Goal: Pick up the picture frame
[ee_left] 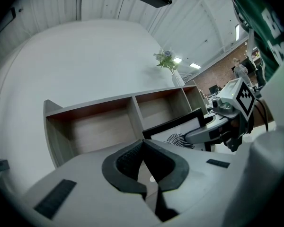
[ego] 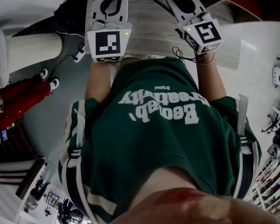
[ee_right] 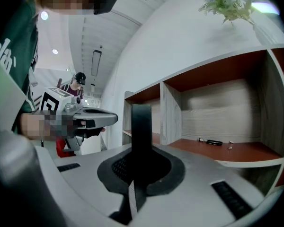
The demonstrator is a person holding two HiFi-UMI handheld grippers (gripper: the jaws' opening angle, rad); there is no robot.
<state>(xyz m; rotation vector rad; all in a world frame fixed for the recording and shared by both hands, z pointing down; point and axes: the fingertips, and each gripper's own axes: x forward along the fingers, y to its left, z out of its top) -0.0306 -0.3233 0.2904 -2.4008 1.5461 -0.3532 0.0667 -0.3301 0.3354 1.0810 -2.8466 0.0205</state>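
Right gripper (ee_right: 142,150): clamped on the picture frame (ee_right: 141,122). We see the frame's black edge standing upright between the pads.

Left gripper (ee_left: 142,143): pads pressed together at the tips, with nothing between them. It sits near the frame without touching it.

Frame location: held in front of the open shelf unit (ee_left: 94,131), before its middle compartments. The white picture face with a dark swirl shows in the left gripper view. The lower edge is hidden behind the left gripper's body.

Progress: we judge the grasp made and the frame off the shelf board. We cannot confirm it hangs fully free.

Remaining: we judge that only drawing the frame clear of the shelf unit is left.

Surroundings: a vase of flowers (ee_left: 169,65) stands near the right end of the shelf top. A small dark stick-shaped object (ee_right: 210,141) lies on a compartment floor, well apart from the frame.

Obstructions: the upright dividers stand just behind the frame. We judge a swing could knock the frame against them.
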